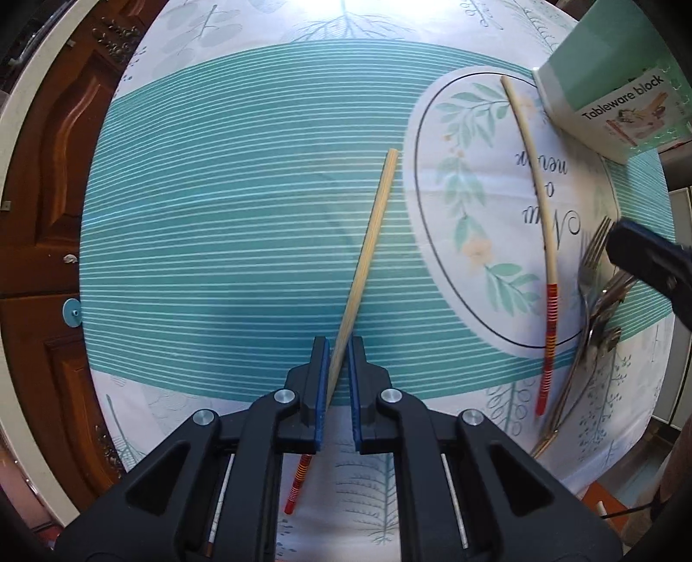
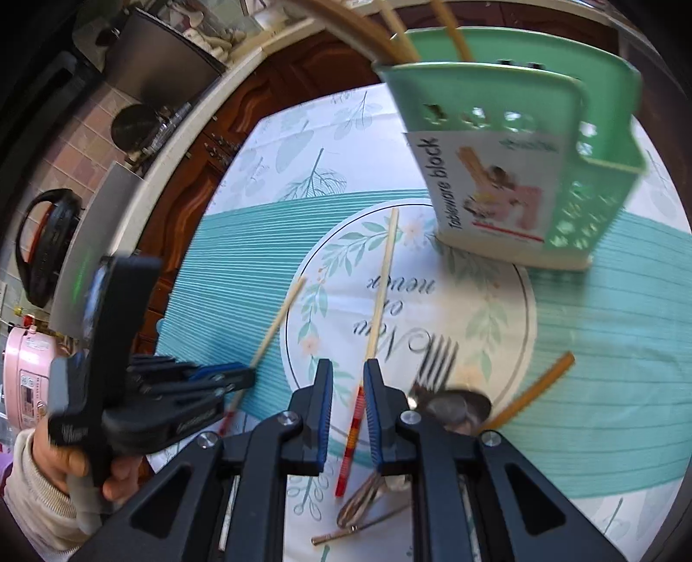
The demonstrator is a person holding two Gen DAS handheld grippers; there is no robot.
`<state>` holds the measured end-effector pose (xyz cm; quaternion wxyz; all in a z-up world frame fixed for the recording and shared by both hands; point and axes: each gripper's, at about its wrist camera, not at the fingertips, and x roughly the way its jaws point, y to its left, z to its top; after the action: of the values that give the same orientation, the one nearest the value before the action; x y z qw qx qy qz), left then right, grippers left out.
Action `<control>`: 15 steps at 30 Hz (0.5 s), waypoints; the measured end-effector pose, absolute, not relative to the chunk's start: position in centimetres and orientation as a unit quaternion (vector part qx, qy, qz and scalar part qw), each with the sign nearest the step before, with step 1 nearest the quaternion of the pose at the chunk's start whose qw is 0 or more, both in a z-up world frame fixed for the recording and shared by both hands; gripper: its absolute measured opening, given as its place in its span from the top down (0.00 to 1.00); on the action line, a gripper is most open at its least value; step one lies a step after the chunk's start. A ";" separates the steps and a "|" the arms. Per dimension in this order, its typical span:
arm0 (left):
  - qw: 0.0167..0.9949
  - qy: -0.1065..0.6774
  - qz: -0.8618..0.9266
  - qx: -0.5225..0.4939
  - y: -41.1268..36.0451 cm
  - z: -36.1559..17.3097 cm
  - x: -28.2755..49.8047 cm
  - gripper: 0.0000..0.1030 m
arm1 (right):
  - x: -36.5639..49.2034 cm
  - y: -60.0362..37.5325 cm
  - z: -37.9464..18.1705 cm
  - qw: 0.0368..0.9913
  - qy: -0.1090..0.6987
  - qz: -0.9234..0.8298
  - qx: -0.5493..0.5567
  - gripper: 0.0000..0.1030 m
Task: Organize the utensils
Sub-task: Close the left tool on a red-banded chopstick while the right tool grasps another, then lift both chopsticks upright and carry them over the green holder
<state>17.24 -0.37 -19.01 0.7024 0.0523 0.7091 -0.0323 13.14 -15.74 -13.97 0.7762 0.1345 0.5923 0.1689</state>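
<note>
On the table lies a white cloth (image 1: 242,242) with teal stripes and a leaf pattern. The left gripper (image 1: 338,346) points straight down at it, and its two black jaws with blue pads stand almost together, clamped on a pale wooden chopstick with a red-and-orange striped end (image 1: 367,255). The stick passes between the pads at a slant; its plain end reaches away across the stripes and its striped end shows under the gripper body. In the right wrist view a hand in a cream sleeve (image 2: 65,458) carries this gripper, and the same chopstick (image 2: 279,320) sticks out from it.

A second chopstick of the same kind (image 1: 536,207) lies flat on the printed round medallion of the cloth, well apart from the first one. The right gripper (image 2: 348,372) hangs over it, tilted downward. Its jaws are only a little apart, and the striped part of this chopstick (image 2: 352,436) shows in the gap below them; I cannot tell whether the pads press on it.

Just beside, a steel fork (image 2: 437,359) and a steel spoon (image 2: 458,406) lie partly crossed, with an amber-brown stick (image 2: 532,391) near them. A mint-green plastic utensil holder with holes and a label "Tableware block" (image 2: 519,142) stands upright at the far side of the medallion, and several pale sticks (image 2: 398,39) rise from it.
</note>
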 end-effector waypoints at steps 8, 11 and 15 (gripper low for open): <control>0.697 0.709 -0.039 0.102 -0.8 -19.3 17.9 0.81 | 16.1 -12.1 -16.5 0.752 0.647 0.116 0.056 0.86; 0.694 0.709 -0.046 0.112 -1.6 -19.3 17.8 0.81 | 16.7 -11.8 -17.3 0.742 0.662 0.098 0.048 0.86; 0.691 0.713 -0.055 0.111 -2.7 -19.6 18.1 0.78 | 17.0 -11.6 -18.0 0.734 0.673 0.079 0.039 0.86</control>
<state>18.10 -2.69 -19.56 0.6906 0.1105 0.7127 -0.0547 17.05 -11.59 -18.00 0.7344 0.0387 0.6729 0.0790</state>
